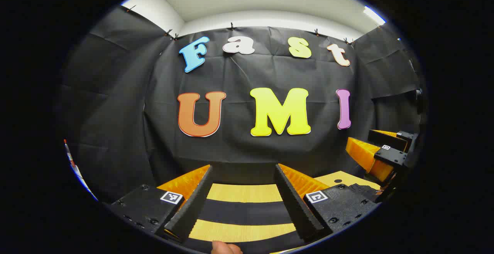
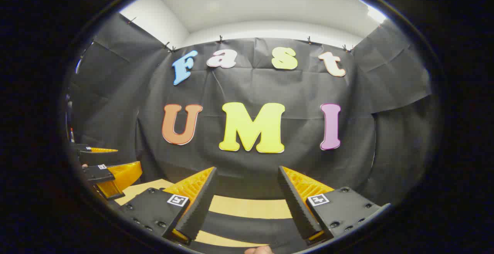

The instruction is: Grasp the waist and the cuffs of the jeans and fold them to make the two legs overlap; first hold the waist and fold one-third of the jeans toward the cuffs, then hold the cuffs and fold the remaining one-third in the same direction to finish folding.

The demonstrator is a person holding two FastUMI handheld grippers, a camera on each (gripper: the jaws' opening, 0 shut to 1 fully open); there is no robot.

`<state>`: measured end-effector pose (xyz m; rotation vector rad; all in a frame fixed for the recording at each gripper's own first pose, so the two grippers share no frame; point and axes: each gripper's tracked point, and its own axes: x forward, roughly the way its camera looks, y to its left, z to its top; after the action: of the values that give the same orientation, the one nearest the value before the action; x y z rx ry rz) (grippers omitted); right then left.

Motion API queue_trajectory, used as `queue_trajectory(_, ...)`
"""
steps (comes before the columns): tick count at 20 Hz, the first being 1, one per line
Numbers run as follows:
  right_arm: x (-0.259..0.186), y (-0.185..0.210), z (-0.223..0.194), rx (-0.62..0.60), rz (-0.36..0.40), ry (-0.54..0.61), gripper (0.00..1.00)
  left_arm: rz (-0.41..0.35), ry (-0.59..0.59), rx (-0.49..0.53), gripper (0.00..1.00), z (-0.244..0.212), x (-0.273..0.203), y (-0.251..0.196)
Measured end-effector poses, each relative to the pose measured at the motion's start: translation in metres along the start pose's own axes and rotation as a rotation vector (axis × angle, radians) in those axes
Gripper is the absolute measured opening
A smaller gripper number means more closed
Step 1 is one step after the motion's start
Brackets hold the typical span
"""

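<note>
Booth wall: black cloth (image 1: 262,146), pinned along the top, creased, facing both cameras.

Surface: table (image 1: 243,193) with yellow and dark stripes, seen between the fingers in both gripper views.

Left gripper (image 1: 243,207): held level above the table, jaws spread wide, nothing between them. A fingertip (image 1: 225,248) of the person shows at the bottom edge.

Right gripper (image 2: 245,211): same posture, jaws wide apart and empty. It also appears at the right edge of the left gripper view, while the left one appears at the left edge of the right gripper view, so the two sit side by side, apart.

Jeans: not located in these frames; presumably lower down, below what the cameras take in. Folding not yet begun, by judgement.

Risks: both cameras face the wall, so a descent started from here is aimed blind; a jaw could land beside the waist or cuffs, or pinch a single layer, leaving the legs misaligned when folded.
</note>
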<state>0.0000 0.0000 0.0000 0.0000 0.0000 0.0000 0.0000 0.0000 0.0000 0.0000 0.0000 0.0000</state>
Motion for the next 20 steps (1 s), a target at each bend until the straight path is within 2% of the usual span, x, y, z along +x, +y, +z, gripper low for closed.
queue_trajectory(2,-0.004,0.002,-0.003,-0.011,0.002,0.012,0.94,-0.003,0.0,0.017,1.0,0.002,-0.002,-0.003)
queue_trajectory(14,-0.022,-0.015,0.0,-0.02,-0.046,0.022,0.94,0.002,-0.011,0.04,0.99,0.004,-0.002,-0.004)
queue_trajectory(20,-0.018,-0.016,-0.001,-0.01,-0.031,0.021,0.94,0.027,-0.001,0.024,0.99,-0.001,-0.002,0.001)
